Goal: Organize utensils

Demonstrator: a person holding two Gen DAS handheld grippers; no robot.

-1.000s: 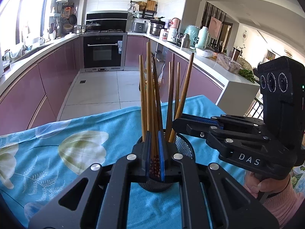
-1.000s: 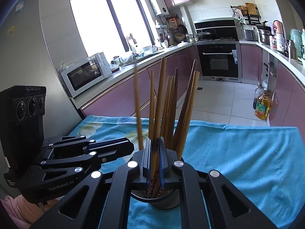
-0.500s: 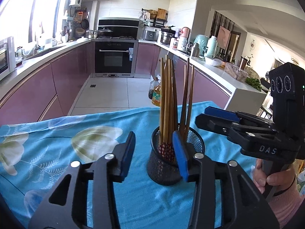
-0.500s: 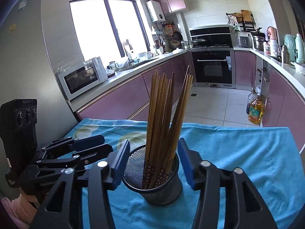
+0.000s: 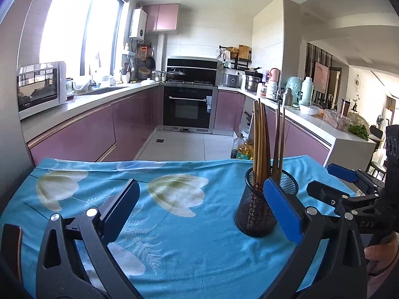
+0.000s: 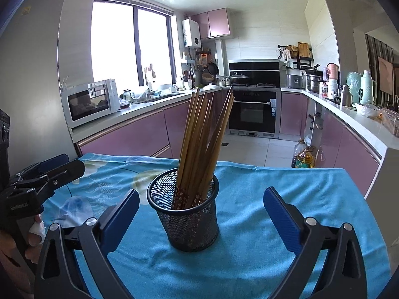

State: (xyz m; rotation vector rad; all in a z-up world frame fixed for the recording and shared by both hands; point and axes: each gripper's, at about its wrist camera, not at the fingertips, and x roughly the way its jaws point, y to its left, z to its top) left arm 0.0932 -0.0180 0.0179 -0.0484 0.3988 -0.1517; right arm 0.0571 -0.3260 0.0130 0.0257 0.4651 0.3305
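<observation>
Both wide open, jaws just spread apart, nothing between the pads: left gripper [image 5: 199,209] beside the mesh cup [image 6: 185,209], right gripper [image 6: 200,211] straddling it without touching. Chopsticks [image 6: 204,134] upright and leaning in the cup (patterned tips down), on the blue floral cloth [image 6: 261,249].

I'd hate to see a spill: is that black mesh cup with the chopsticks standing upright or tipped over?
Upright. The mesh cup sits flat on the blue cloth, rim up, with the chopsticks leaning inside it.
</observation>
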